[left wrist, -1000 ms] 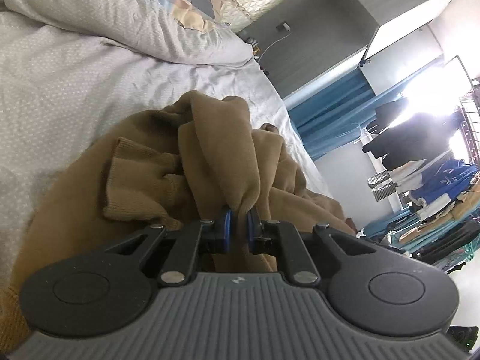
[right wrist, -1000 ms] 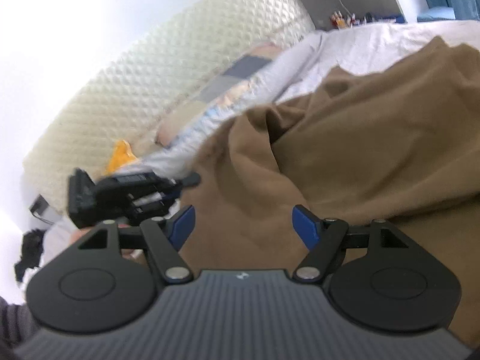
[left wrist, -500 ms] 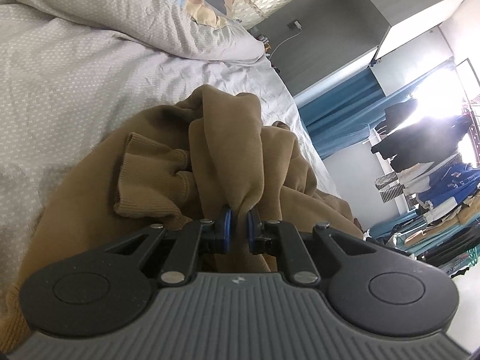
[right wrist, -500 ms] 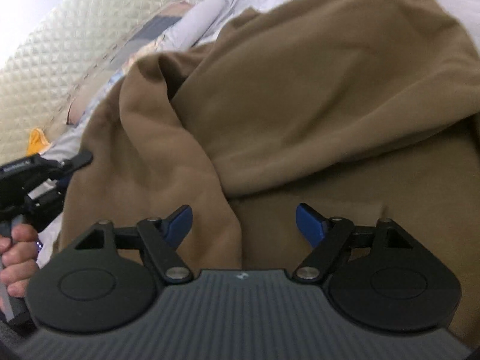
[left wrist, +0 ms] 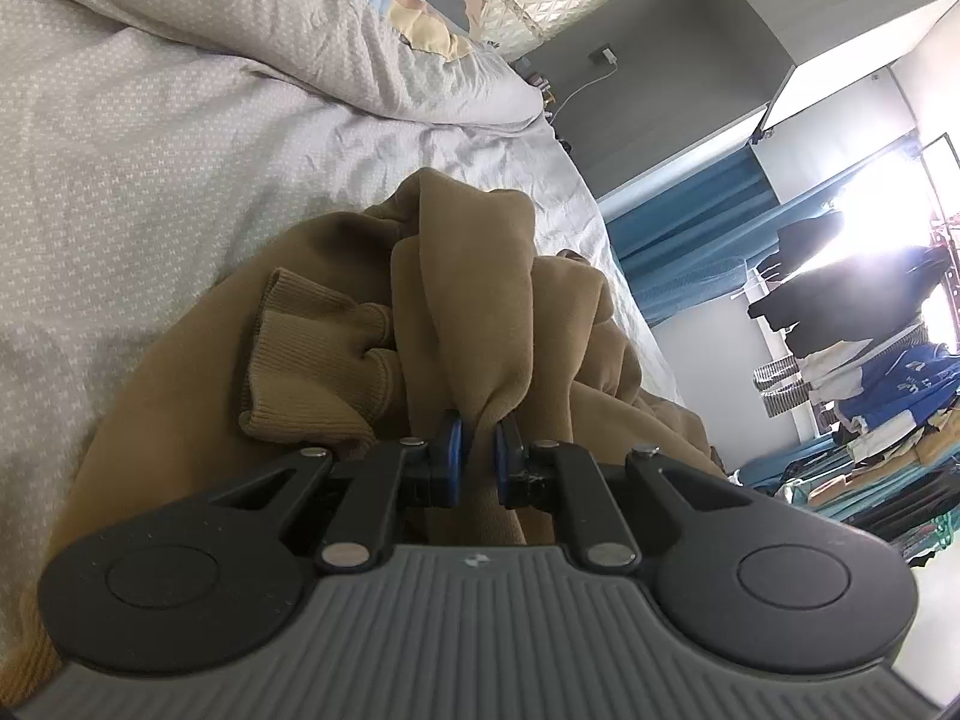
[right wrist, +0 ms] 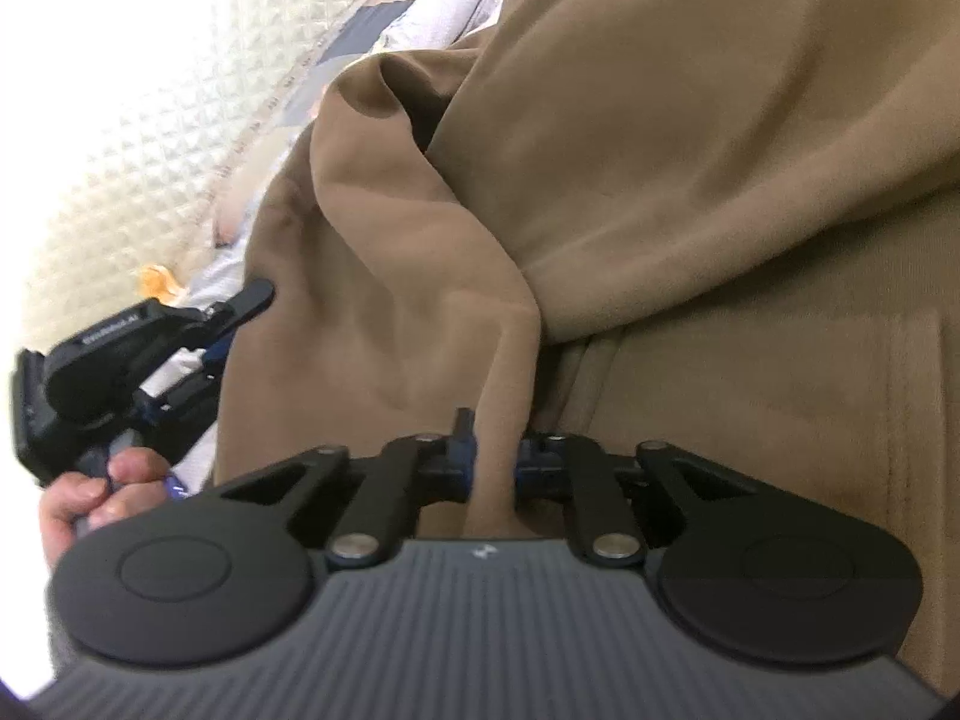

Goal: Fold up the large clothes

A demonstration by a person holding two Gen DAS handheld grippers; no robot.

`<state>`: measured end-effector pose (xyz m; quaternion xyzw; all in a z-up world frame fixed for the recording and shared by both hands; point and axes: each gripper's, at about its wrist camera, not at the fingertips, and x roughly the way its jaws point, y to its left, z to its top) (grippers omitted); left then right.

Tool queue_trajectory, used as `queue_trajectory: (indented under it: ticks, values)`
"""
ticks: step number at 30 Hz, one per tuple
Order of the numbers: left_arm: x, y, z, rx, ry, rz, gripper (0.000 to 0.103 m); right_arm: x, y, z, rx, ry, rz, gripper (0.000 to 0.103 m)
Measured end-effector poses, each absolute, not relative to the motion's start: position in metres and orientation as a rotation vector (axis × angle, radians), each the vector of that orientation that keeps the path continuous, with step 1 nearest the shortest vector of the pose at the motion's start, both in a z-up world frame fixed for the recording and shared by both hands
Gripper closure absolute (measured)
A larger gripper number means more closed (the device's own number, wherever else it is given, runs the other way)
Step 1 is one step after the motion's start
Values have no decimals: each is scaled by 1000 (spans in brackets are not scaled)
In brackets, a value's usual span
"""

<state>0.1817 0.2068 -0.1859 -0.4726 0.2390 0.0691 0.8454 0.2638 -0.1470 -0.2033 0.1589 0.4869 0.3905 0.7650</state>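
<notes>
A large brown sweatshirt (left wrist: 480, 276) lies bunched on the bed, its ribbed cuff (left wrist: 312, 372) to the left of my left gripper. My left gripper (left wrist: 478, 441) is shut on a raised fold of the sweatshirt. In the right wrist view the same brown sweatshirt (right wrist: 690, 150) fills most of the frame. My right gripper (right wrist: 495, 450) is shut on a hanging fold of it. The left gripper (right wrist: 120, 360), held in a hand, shows at the left edge of the right wrist view.
The bed has a pale dotted sheet (left wrist: 132, 168) and a pillow (left wrist: 288, 18) at the head. A quilted headboard (right wrist: 150, 138) stands behind. A grey cabinet (left wrist: 690, 42), blue curtains (left wrist: 690, 240) and a rack of hanging clothes (left wrist: 870, 360) stand beyond the bed.
My right gripper moved in on the sweatshirt and closed from wide open onto a fold. My left gripper kept its hold on the fabric and shifted only slightly.
</notes>
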Motion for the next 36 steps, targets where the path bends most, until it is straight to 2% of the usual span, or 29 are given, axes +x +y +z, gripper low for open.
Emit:
queue_trajectory:
  ticks: [2,8,12,15,18,26,30,32,36]
  values:
    - [180,207,-184,-1011,489,127,90,263,-151,-182,320,1005,826,95]
    - [170,192,-171,-1144,279,-78,90,272,-174,-72,230,757,803,95]
    - [184,167,-164,-1179,284,-228,90,273,-187,-7,124,614,769,95]
    - [198,141,-159,-1111,318,-264,90,275,-201,13,53,564,711,95]
    - [213,115,-166,-1021,413,-258,90,279,-216,-6,1,556,608,95]
    - [241,66,-222,-786,758,-152,90,298,-255,-132,97,805,391,92]
    - [247,76,-230,-835,785,-152,90,299,-245,-164,138,862,344,90]
    - [245,76,-227,-819,778,-156,89,295,-232,-165,83,850,326,84]
    - [238,73,-213,-766,770,-149,80,282,-221,-163,0,812,315,82]
